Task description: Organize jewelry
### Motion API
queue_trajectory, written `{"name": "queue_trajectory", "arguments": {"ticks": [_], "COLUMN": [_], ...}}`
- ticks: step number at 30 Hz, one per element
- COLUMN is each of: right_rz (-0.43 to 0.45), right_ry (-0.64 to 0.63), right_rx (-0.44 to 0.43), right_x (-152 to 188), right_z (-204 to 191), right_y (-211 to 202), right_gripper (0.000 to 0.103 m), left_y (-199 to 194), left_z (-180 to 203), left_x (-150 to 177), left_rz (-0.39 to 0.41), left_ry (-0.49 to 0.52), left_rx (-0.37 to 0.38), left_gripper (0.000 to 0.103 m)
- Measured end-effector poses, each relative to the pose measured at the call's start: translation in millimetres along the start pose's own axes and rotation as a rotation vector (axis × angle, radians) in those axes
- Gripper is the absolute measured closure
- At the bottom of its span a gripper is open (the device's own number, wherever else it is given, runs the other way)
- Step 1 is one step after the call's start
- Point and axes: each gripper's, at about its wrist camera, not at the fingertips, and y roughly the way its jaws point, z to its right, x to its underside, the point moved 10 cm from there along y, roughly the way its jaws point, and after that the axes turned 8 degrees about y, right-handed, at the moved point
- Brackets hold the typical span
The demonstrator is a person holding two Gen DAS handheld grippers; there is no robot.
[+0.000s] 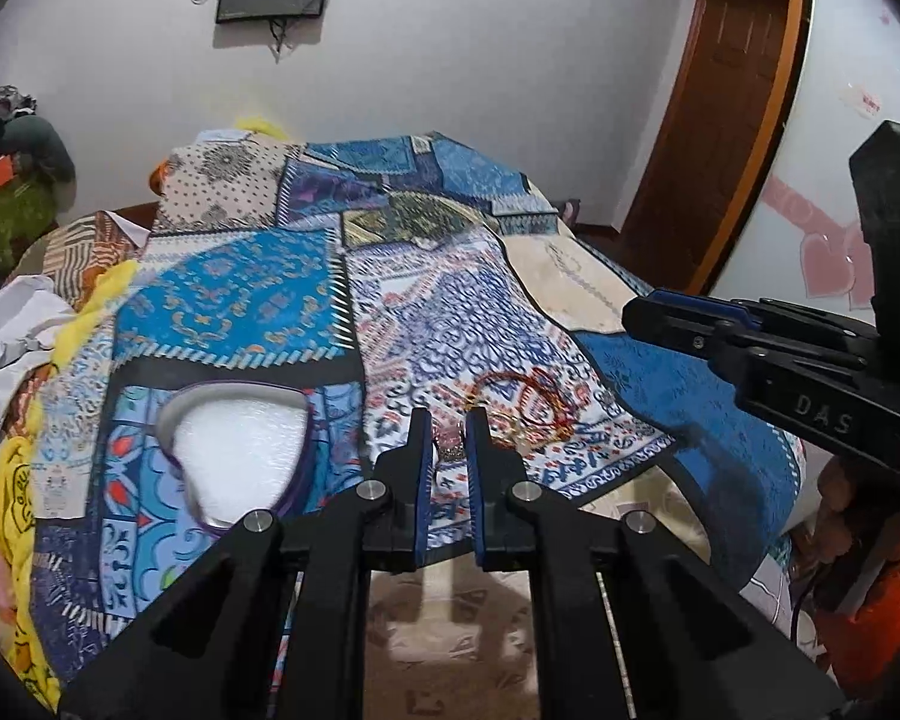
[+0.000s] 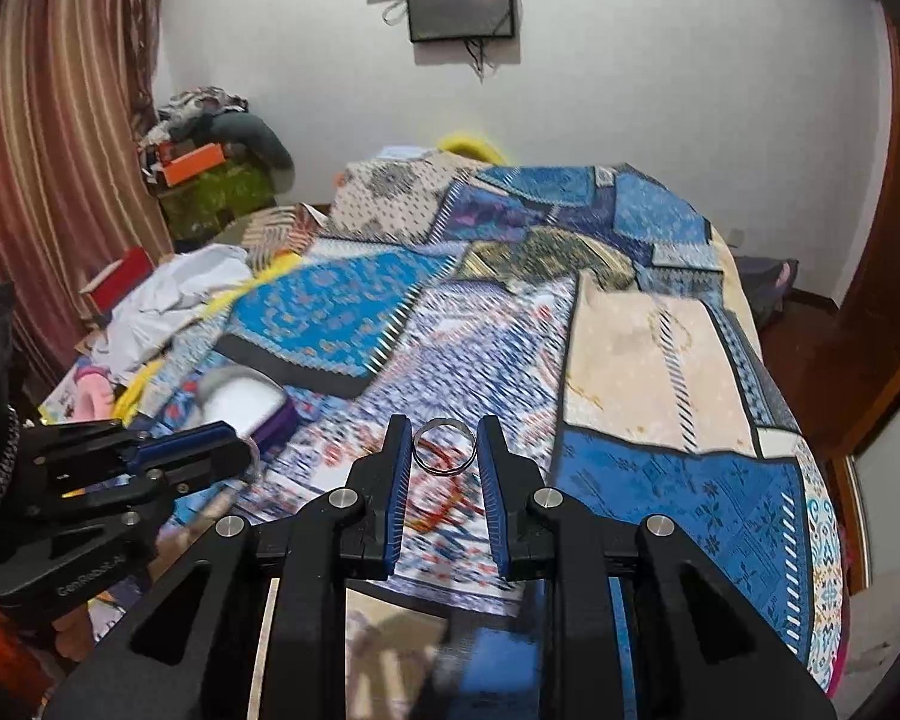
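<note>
**Ring held in right gripper; box lies to the left, on the left gripper's side**

Right gripper (image 2: 444, 441): jaws narrow, closed across a silver ring (image 2: 444, 444). The ring stands on edge between the two blue pads, its opening facing the camera, gripped at its left and right sides near the fingertips. It hangs clear of the patterned bedspread (image 2: 678, 480).

Left gripper (image 1: 448, 438): jaws nearly together. A small pinkish, sparkly piece (image 1: 450, 447) sits at the tips; it appears pinched, but it is too small and blurred to identify.

Loose items: red and gold bangles (image 1: 528, 414) lie on the bedspread just right of the left gripper's tips, lower centre of the left wrist view. In the right wrist view they show blurred directly below and behind the ring.

Receptacle: an open purple box with white lining (image 1: 240, 450) rests in the lower left of the left wrist view. In the right wrist view the same box (image 2: 252, 408) lies at middle left, partly behind the left gripper's fingers.

Governing relation: the box lies to the left of both sets of jaws. The left gripper is clearly the nearer, standing between the right gripper and the box.

Assessment: to deposit the ring, the right hand must travel leftward past or over the left gripper. Risk of the two tools colliding, and of the ring slipping from so shallow a hold.
</note>
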Motion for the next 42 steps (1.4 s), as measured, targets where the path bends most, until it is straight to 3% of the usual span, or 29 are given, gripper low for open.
{"name": "queue_trajectory", "arguments": {"ticks": [23,42], "right_rz": [-0.046,-0.117], "right_ry": [-0.055,-0.088], "right_rx": [-0.125,-0.125], "right_x": [-2.4,-1.8], "right_z": [-84.3,-102.1], "right_y": [34.6,82.6], "right_gripper": [0.083,0.083], "left_y": [-22.3,32.8], "left_z": [-84.4,-114.9], "left_x": [0.7,20.7], "left_rz": [0.049,-0.045], "left_ry": [-0.091,-0.125], "left_rx": [-0.116,-0.076], "left_gripper": [0.094,0.094]}}
